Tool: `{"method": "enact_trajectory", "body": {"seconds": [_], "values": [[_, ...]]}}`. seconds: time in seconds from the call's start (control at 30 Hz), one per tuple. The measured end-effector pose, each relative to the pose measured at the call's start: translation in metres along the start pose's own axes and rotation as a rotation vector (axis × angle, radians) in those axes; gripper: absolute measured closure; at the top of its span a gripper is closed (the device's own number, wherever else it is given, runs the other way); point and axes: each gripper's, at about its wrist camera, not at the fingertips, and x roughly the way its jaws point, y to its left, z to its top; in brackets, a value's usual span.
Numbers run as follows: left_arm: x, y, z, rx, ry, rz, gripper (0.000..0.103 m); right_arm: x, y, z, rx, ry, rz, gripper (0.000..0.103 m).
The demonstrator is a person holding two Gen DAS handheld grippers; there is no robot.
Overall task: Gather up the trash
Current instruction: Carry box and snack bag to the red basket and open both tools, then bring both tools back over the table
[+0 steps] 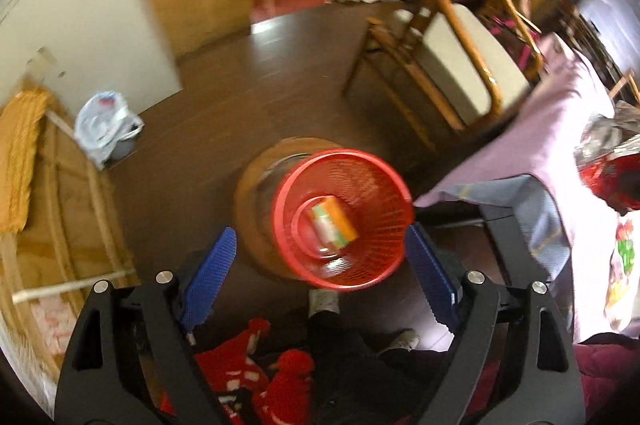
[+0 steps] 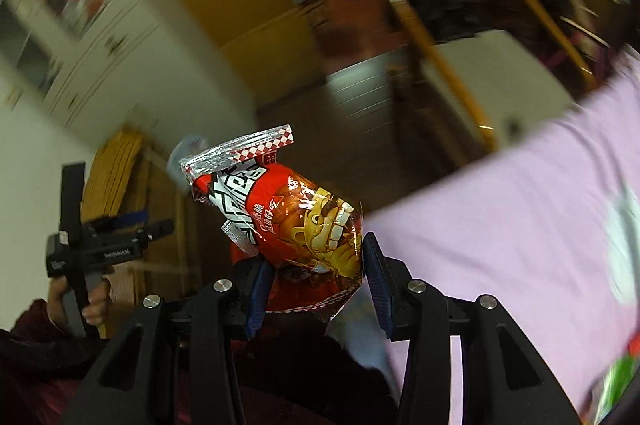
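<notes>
In the left wrist view a red mesh trash basket [image 1: 343, 217] stands on a round wooden stool [image 1: 256, 201] on the dark floor. An orange and green carton [image 1: 332, 223] lies in its bottom. My left gripper [image 1: 320, 265] is open and empty, just above and in front of the basket. In the right wrist view my right gripper [image 2: 316, 281] is shut on a red and gold snack bag [image 2: 296, 221], held in the air left of the pink-covered table [image 2: 500, 225]. The snack bag [image 1: 612, 173] also shows at the right edge of the left wrist view. The left gripper [image 2: 100, 245] shows at left.
A rattan chair with a pale cushion [image 1: 460, 73] stands beyond the basket. A white plastic bag [image 1: 104, 129] sits on the floor by a wall. The pink-covered table [image 1: 540, 153] with more wrappers [image 1: 620, 265] is at right. The person's feet [image 1: 324, 301] are below the basket.
</notes>
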Motion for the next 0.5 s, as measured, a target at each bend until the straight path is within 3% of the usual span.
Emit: {"method": "enact_trajectory", "body": {"seconds": [0.1, 0.17, 0.37, 0.5], "values": [[-0.011, 0.019, -0.008, -0.044, -0.003, 0.036, 0.018, 0.036, 0.038, 0.014, -0.087, 0.074, 0.037, 0.051], [-0.015, 0.032, -0.013, -0.073, -0.003, 0.053, 0.018, 0.054, 0.052, 0.02, -0.12, 0.115, 0.045, 0.041], [-0.017, 0.04, -0.007, -0.1, -0.006, 0.063, 0.018, 0.072, 0.07, 0.036, -0.158, 0.147, 0.056, 0.04], [-0.007, 0.023, 0.009, -0.045, -0.009, 0.039, 0.018, 0.06, 0.046, 0.031, -0.128, 0.118, 0.016, 0.039]]}}
